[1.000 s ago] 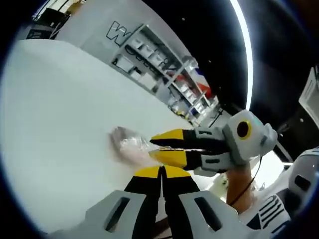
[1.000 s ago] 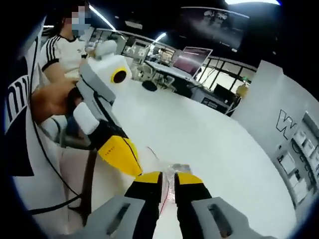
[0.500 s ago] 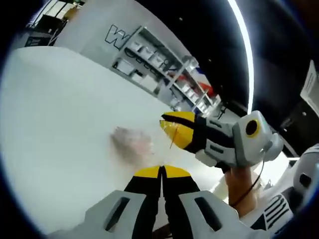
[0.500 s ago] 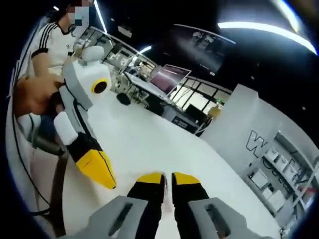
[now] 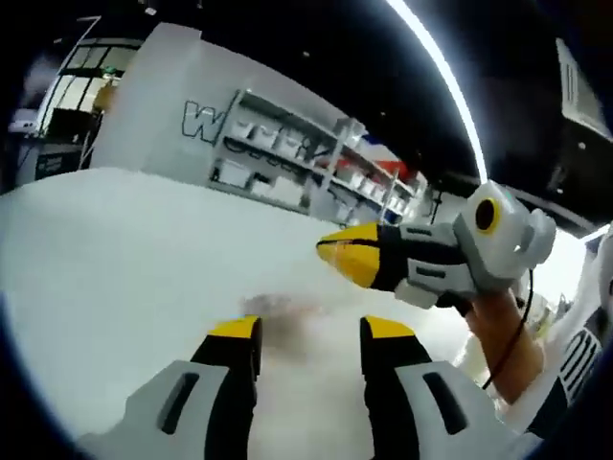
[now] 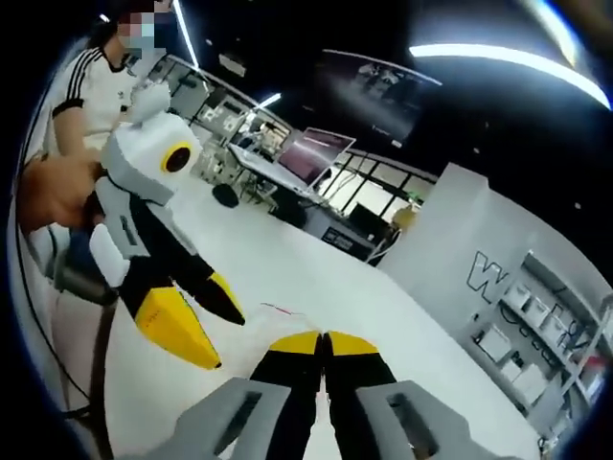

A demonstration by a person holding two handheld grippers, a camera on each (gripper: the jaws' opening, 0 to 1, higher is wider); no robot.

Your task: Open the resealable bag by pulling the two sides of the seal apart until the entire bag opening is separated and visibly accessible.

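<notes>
Left gripper [image 5: 308, 331]: jaws stand apart with nothing between them, raised over the white table [image 5: 115, 249]. Just beyond the jaw tips the bag [image 5: 283, 311] lies flat on the table as a blurred, pale smudge. Right gripper [image 6: 324, 340]: jaws are pressed together; whether any film is caught between them cannot be told. In the left gripper view the right gripper [image 5: 350, 259] hovers above and to one side of the bag, apparently apart from it. In the right gripper view the left gripper [image 6: 196, 331] hangs beside the closed jaws with its fingers spread, and a thin reddish line [image 6: 283, 309] on the table may be the bag's seal.

Progress: judged from these views, the pull is released, but blur hides whether the mouth is fully separated. The bag's long axis and the way its opening points cannot be read.
</notes>
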